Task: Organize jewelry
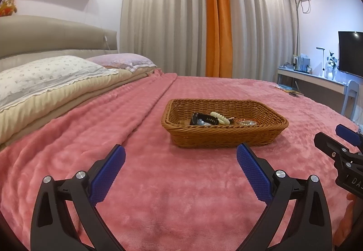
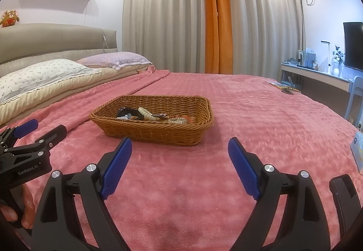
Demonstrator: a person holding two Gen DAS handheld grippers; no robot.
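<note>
So the pink blanket [image 1: 181, 183] covered the whole bed, soft but flat enough to park a wicker basket [image 1: 223, 136] out in the middle, well off every edge. All the jewelry sat inside it: a black watch [image 1: 199, 119], a cream bead bracelet [image 1: 219, 117], plus some gold bits. Left gripper [image 1: 181, 175] and right gripper [image 2: 180, 168] both hung wide apart, holding nothing, looked staged for a reach.

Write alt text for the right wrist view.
A brown woven wicker basket holding jumbled jewelry sits on a pink fleece bedspread. The open right claw hovers just short of it, holding nothing.
</note>
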